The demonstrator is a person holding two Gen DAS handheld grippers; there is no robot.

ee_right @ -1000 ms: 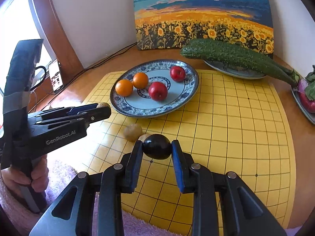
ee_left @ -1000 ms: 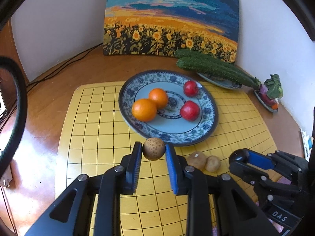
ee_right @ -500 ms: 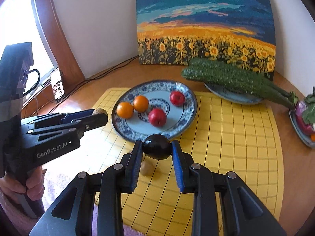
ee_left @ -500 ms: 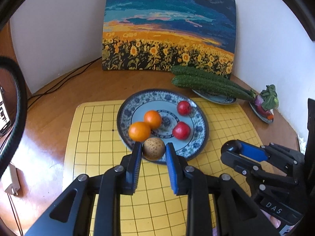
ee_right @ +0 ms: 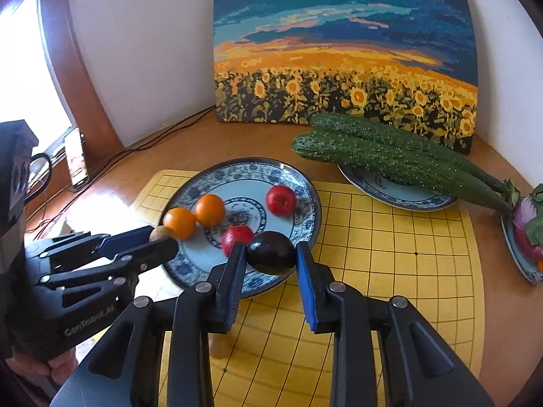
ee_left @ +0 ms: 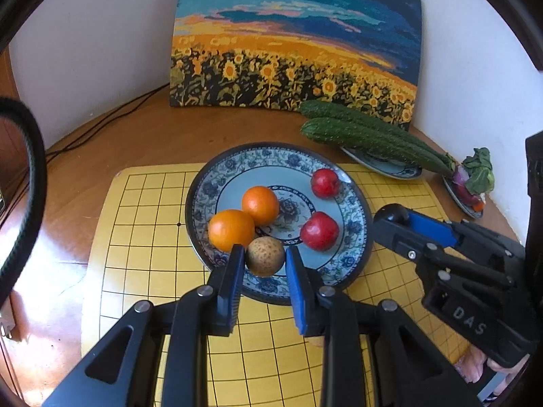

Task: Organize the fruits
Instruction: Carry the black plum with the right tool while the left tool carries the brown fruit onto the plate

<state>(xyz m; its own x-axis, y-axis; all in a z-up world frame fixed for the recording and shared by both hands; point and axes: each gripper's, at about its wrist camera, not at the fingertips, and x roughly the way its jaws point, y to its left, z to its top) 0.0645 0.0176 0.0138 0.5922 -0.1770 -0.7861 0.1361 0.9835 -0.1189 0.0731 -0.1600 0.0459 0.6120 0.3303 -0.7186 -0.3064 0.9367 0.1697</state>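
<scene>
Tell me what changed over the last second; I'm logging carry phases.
Both grippers carried their fruit from above the yellow mat to over the blue plate: left gripper with the brown fruit, right gripper with the dark fruit. Jaws stayed shut; oranges and red fruits unmoved.

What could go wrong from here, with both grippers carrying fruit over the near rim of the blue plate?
1. The left gripper holds a brown fruit right beside an orange; releasing there may knock it rolling.
2. The right gripper holds a dark fruit over the blue plate rim; it could roll off onto the yellow mat.
3. Both grippers converge; they may collide.
</scene>
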